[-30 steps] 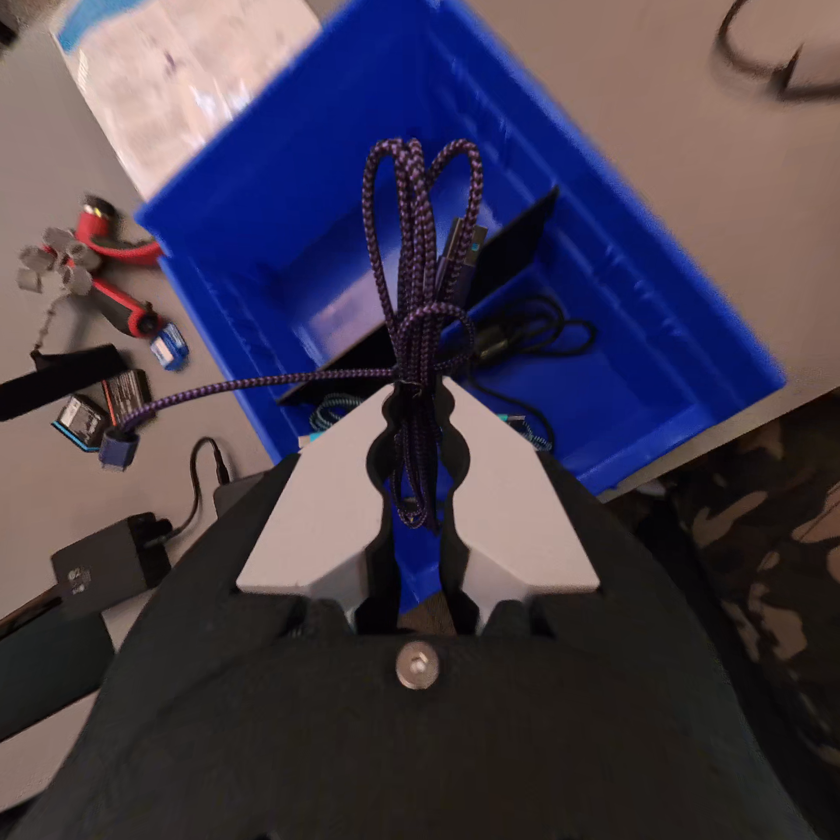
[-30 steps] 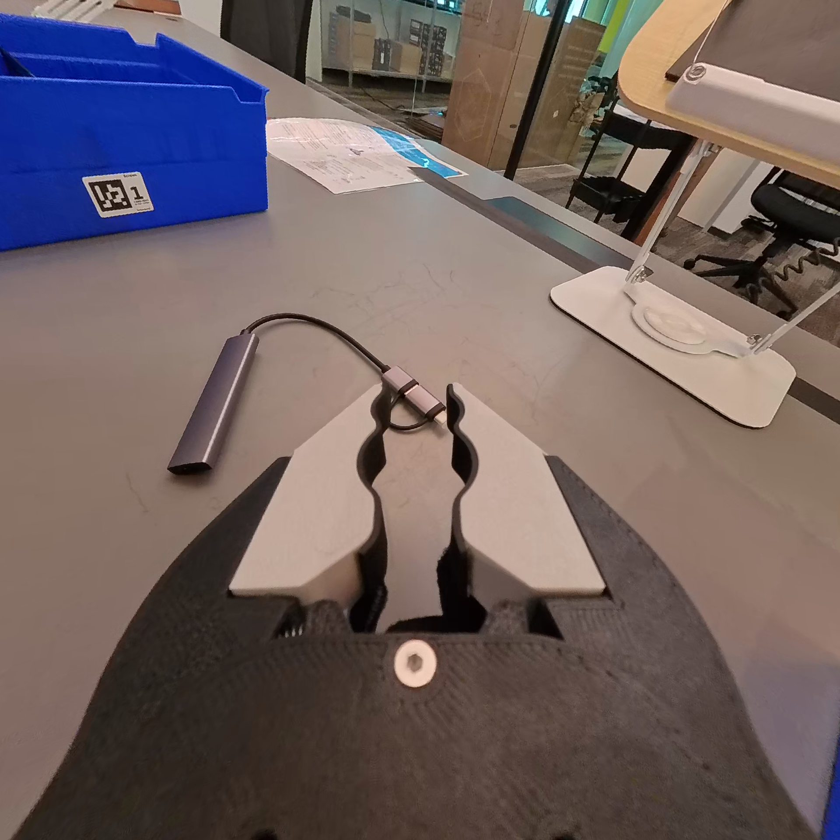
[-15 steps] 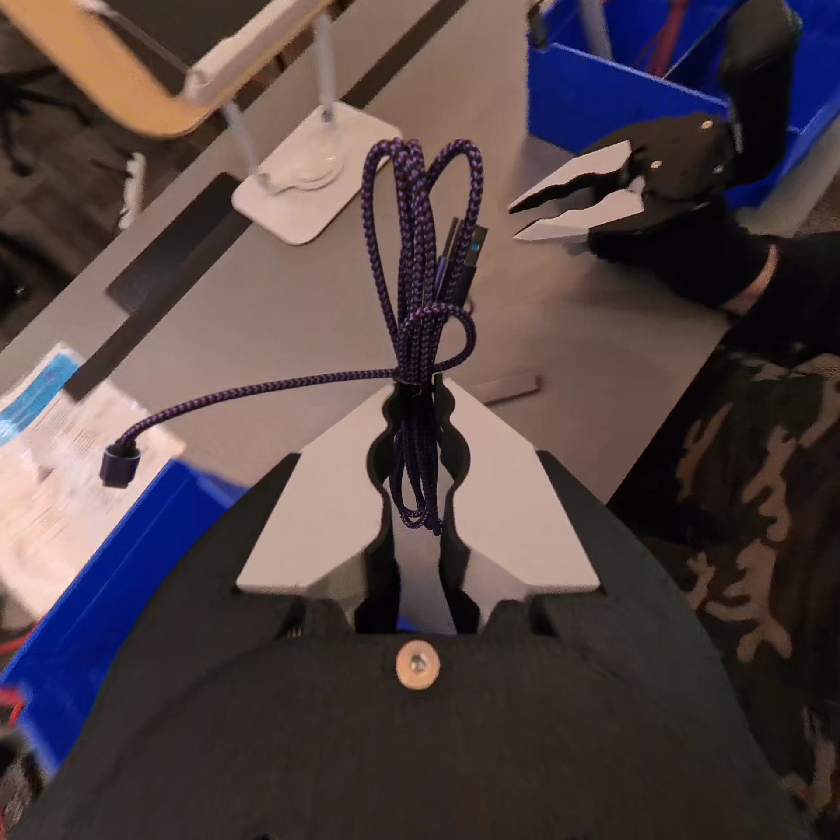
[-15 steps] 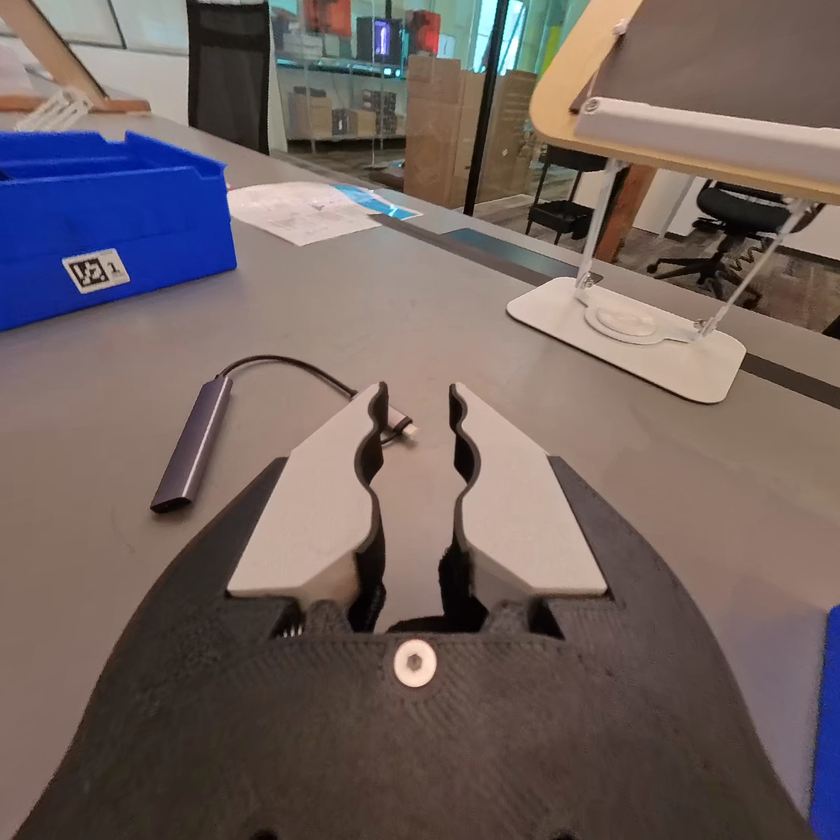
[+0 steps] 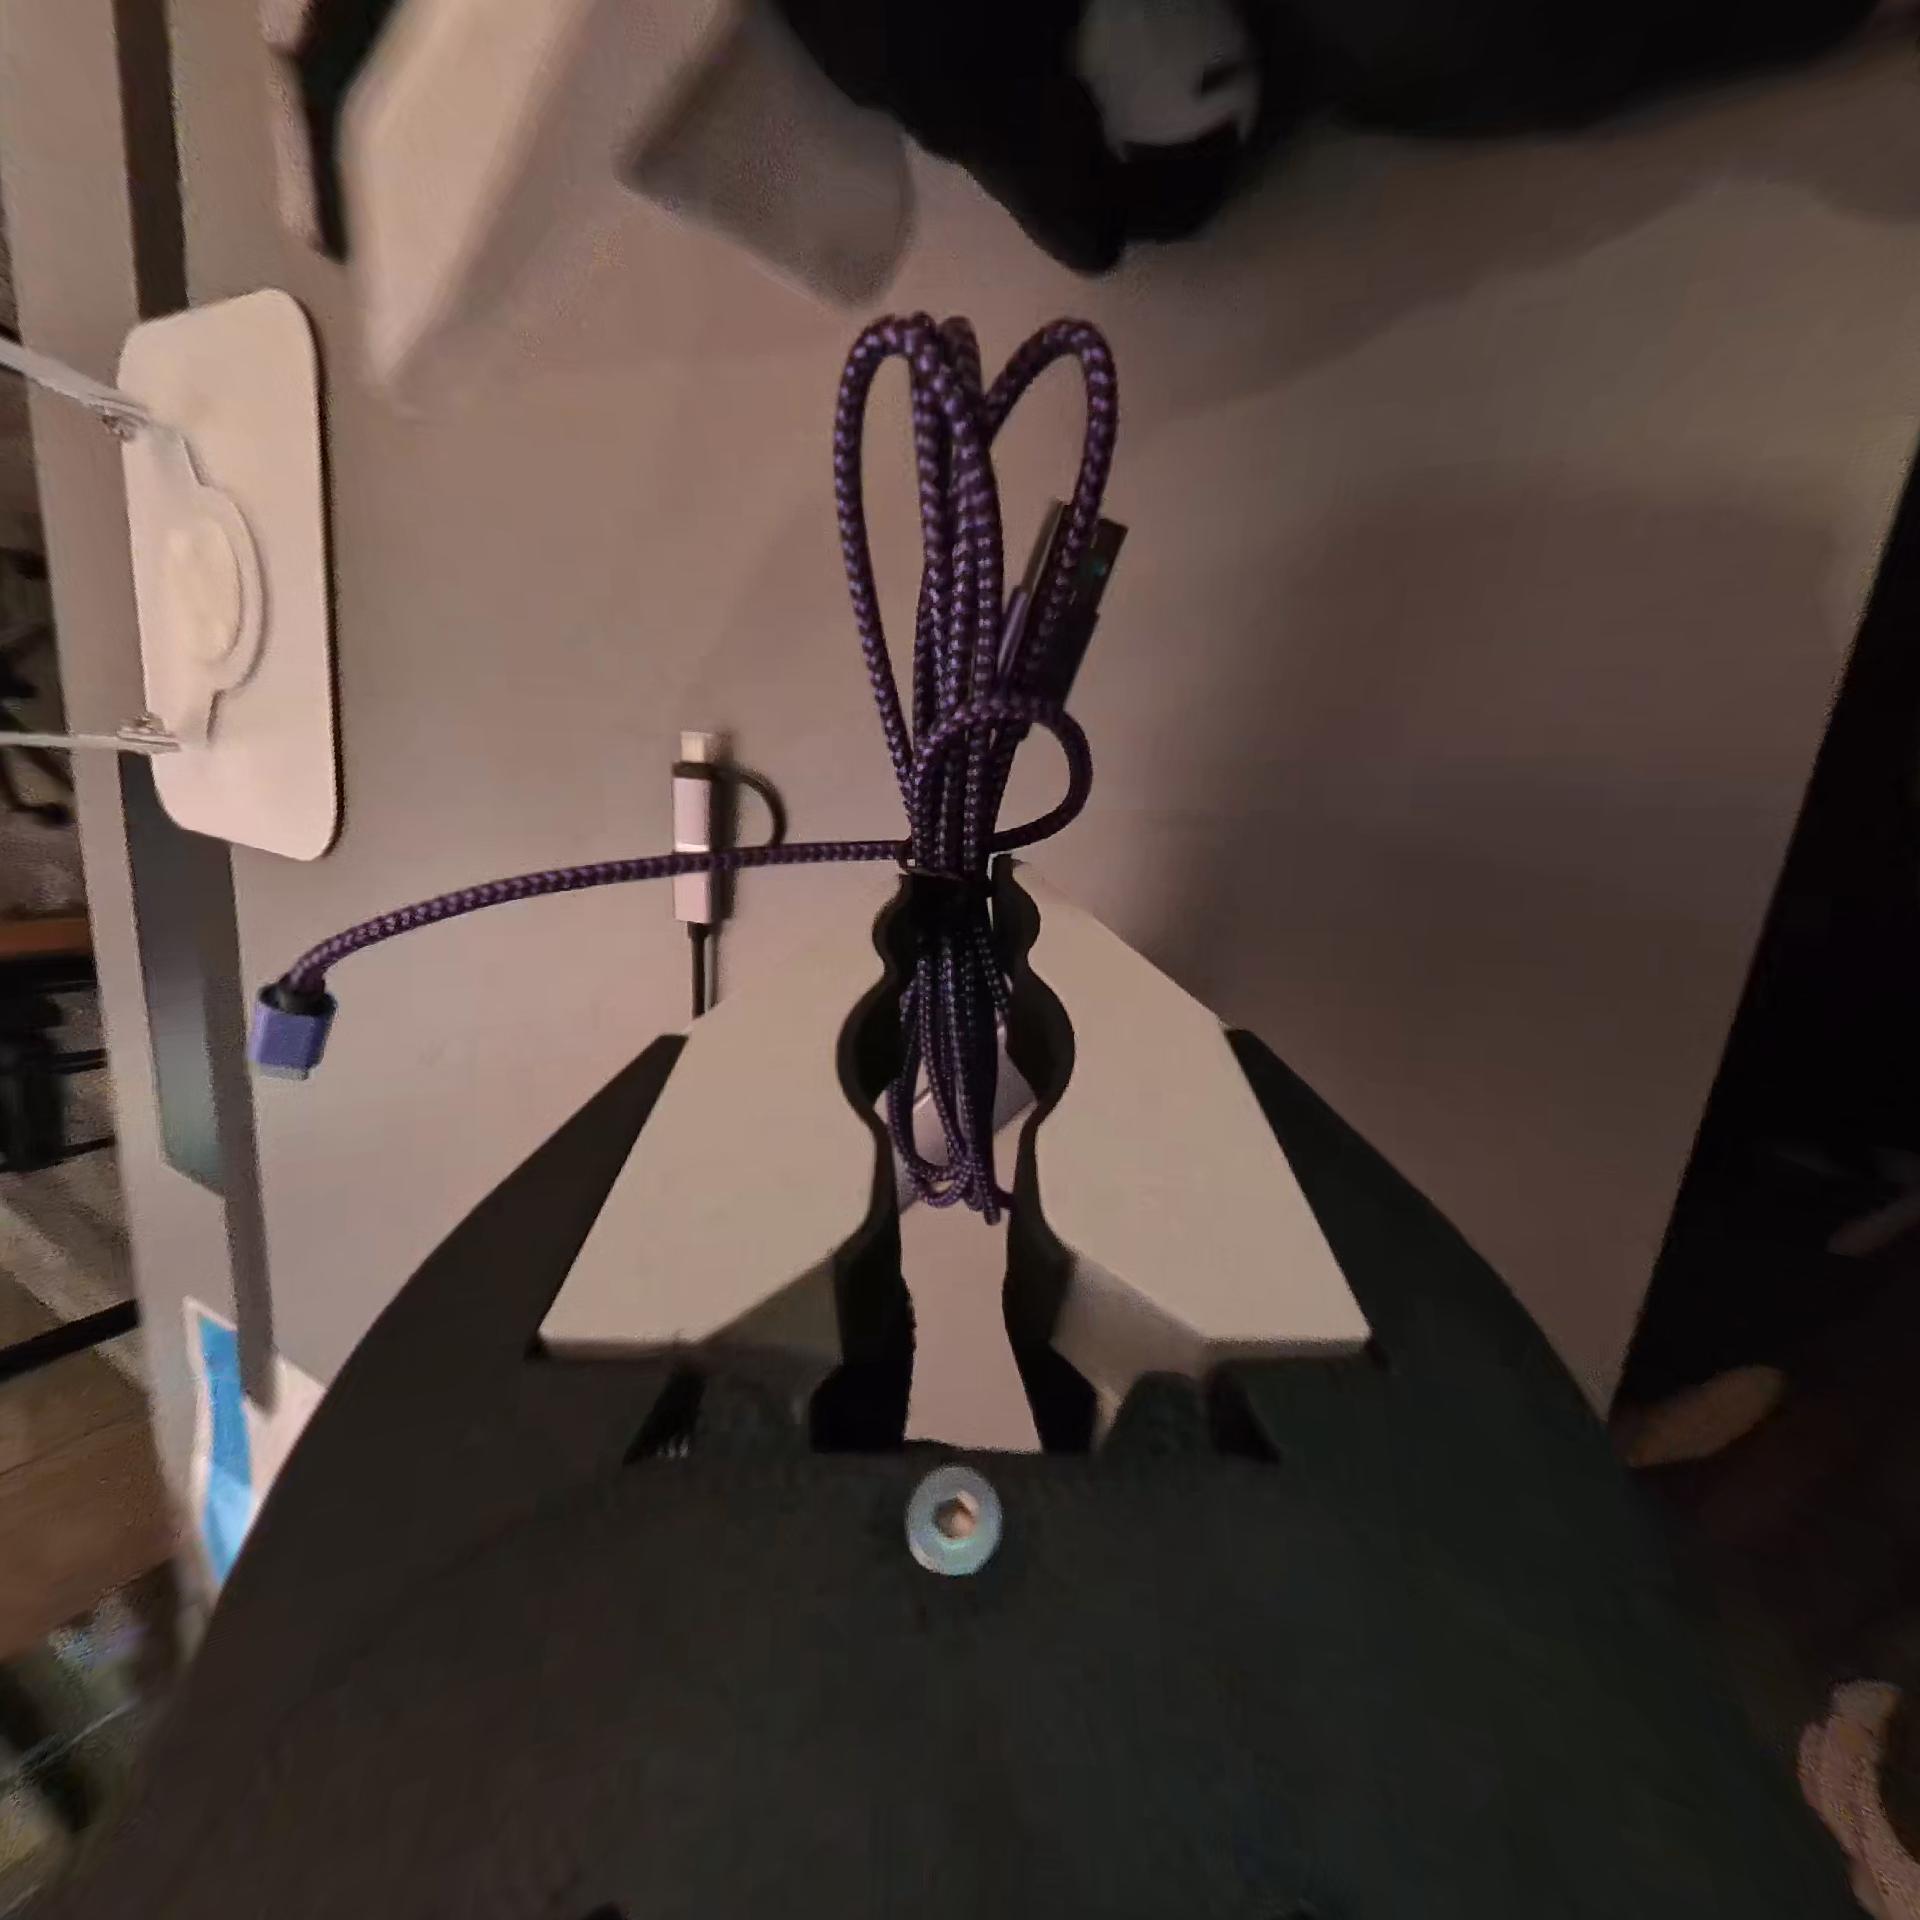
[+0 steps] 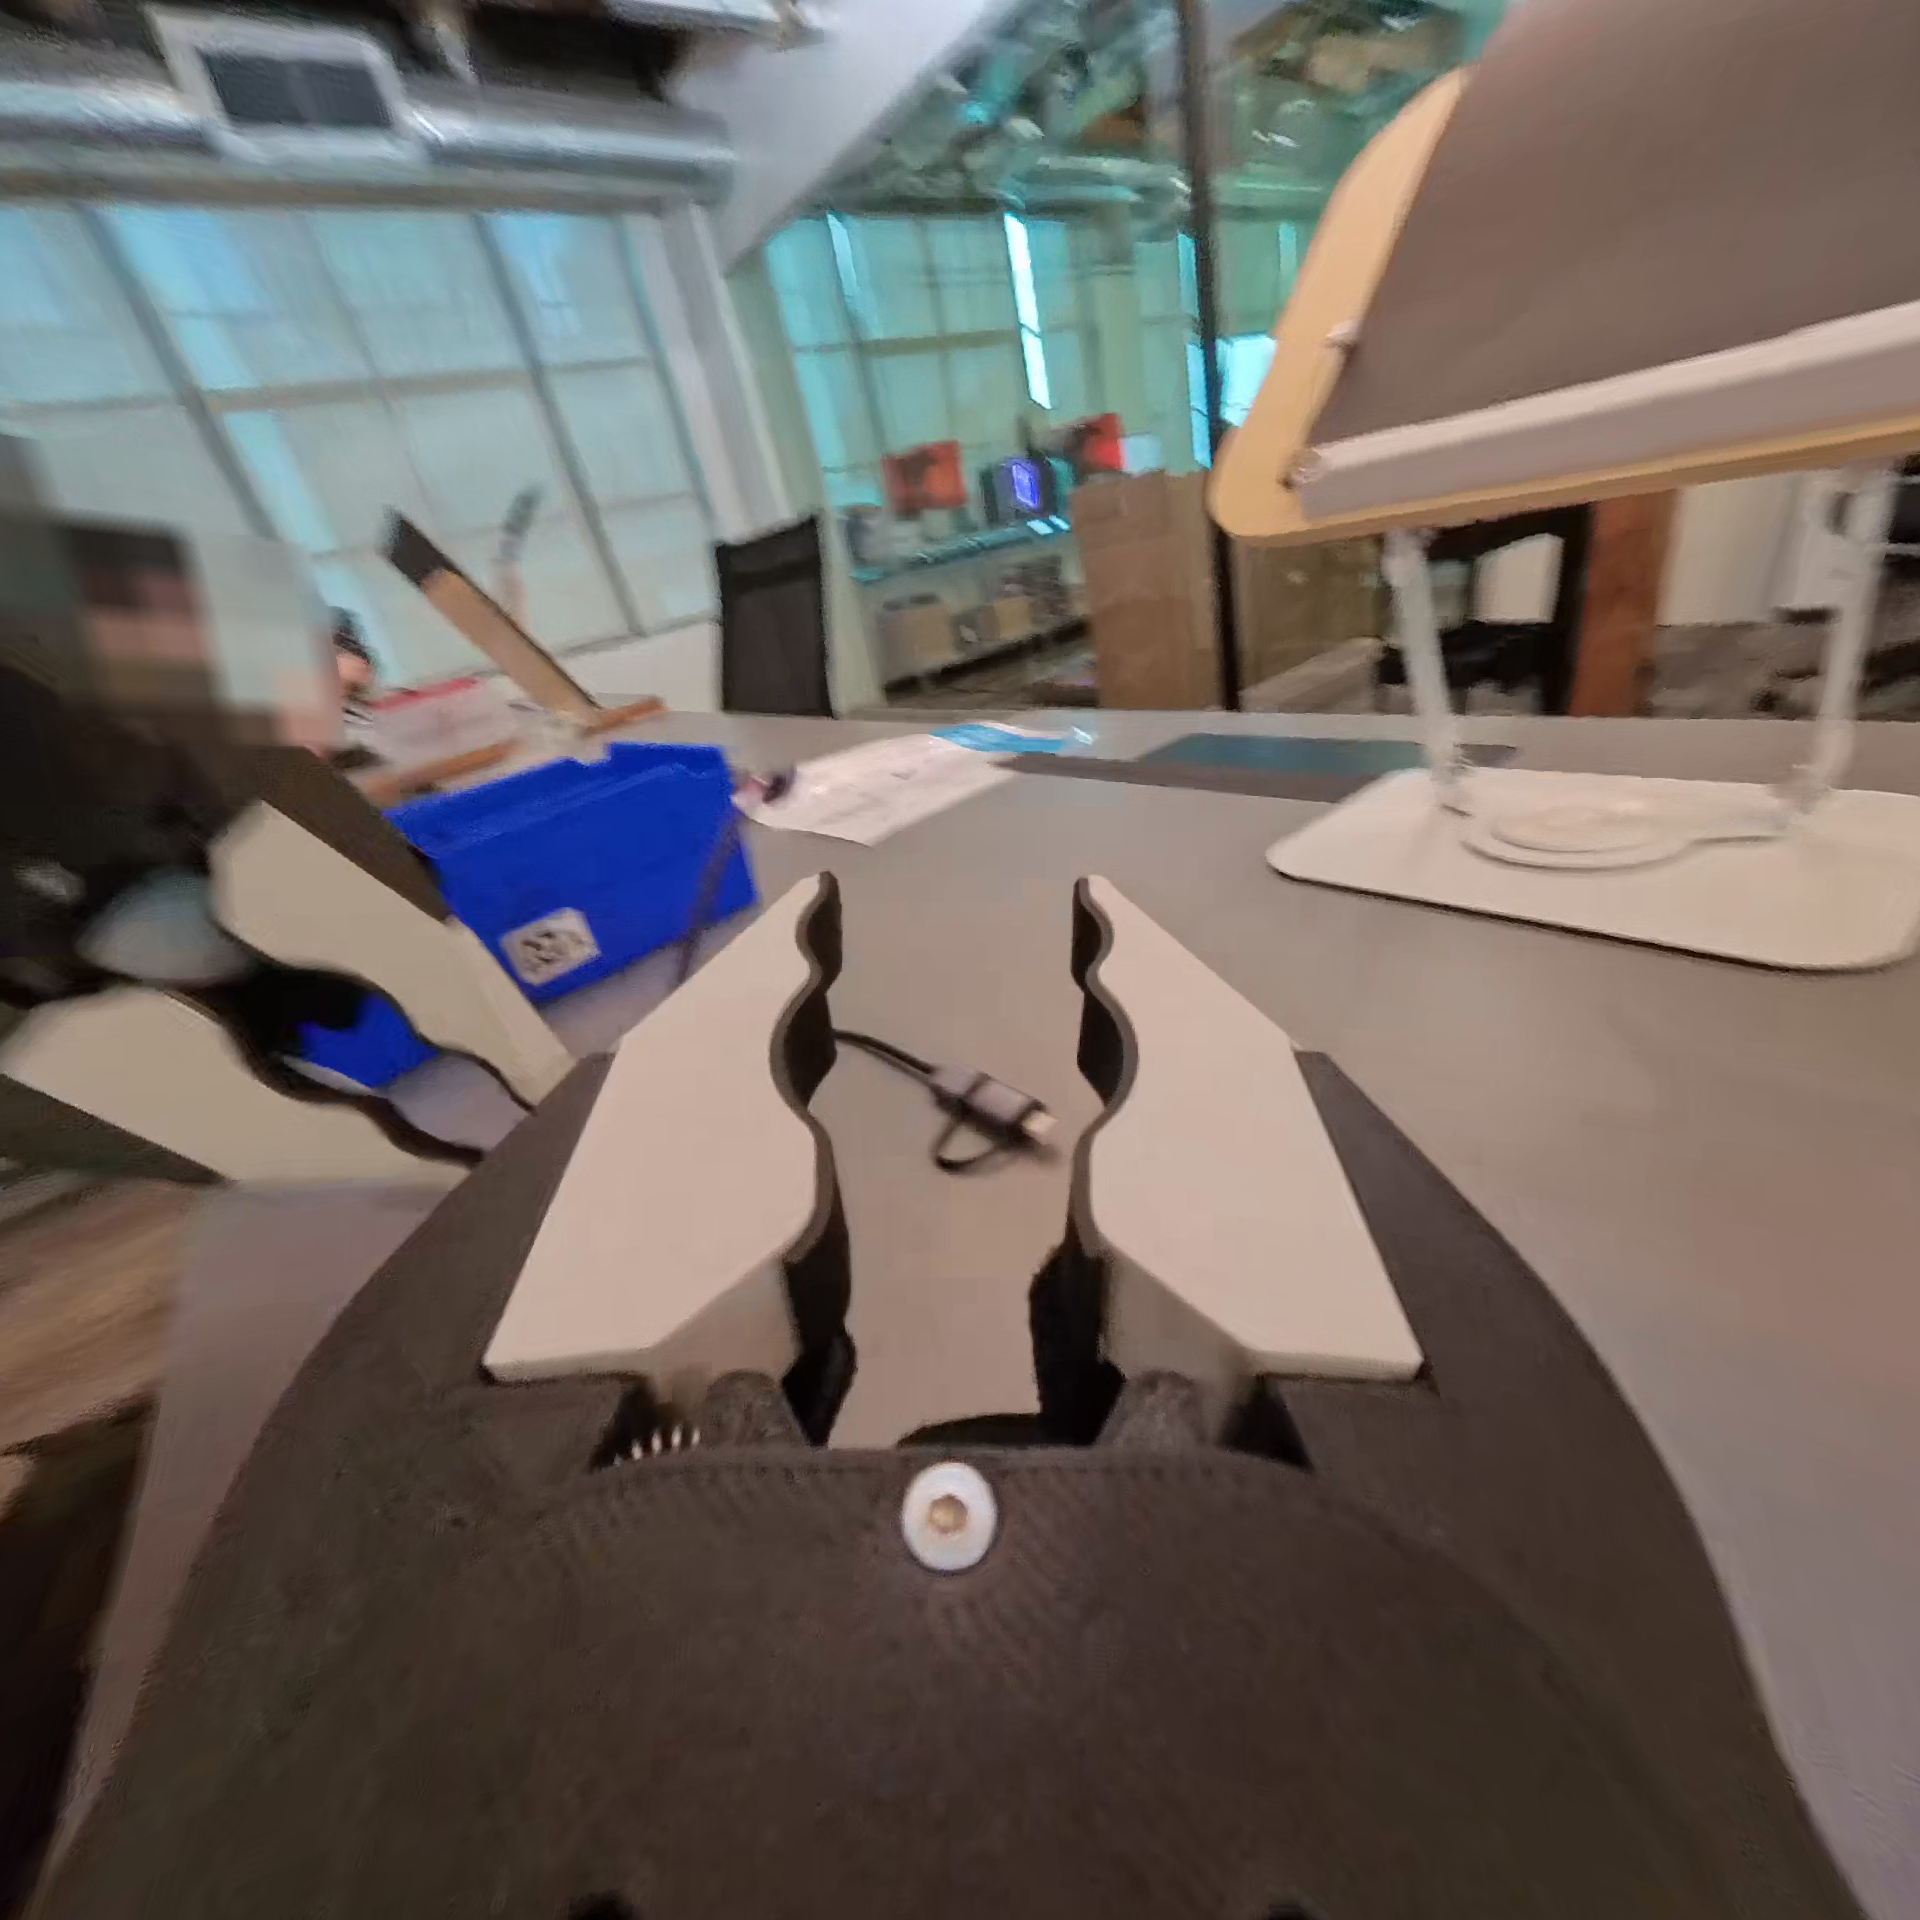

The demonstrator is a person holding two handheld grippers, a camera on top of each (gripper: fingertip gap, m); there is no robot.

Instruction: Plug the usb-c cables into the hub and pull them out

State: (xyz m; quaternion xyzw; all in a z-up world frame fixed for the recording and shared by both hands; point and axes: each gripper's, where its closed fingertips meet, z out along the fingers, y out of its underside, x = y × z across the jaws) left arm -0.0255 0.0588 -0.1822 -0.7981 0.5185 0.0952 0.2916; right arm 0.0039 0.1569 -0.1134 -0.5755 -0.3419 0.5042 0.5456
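My left gripper (image 5: pixel 956 873) is shut on a bundled purple braided cable (image 5: pixel 966 623), held above the grey table. The cable's loose end with a blue connector (image 5: pixel 291 1029) hangs out to the left. The hub's grey plug and thin black lead (image 5: pixel 701 831) lie on the table just left of the bundle. A grey bar (image 5: pixel 930 1132) shows between my fingers behind the cable; it may be the hub body. My right gripper (image 6: pixel 951 904) is open and empty, above the same plug (image 6: pixel 987 1112). The left gripper (image 6: pixel 312 987) shows at the left of the right wrist view.
A blue bin (image 6: pixel 582 862) stands at the back left, with a paper sheet (image 6: pixel 883 779) behind it. A white stand base (image 6: pixel 1600 873) sits at the right, and also shows in the left wrist view (image 5: pixel 229 571). The right gripper shows blurred at the top (image 5: pixel 623 156).
My left gripper has swung with the purple cable from above the blue bin to over the table by the hub's plug. My right gripper has tilted up and opened wider.
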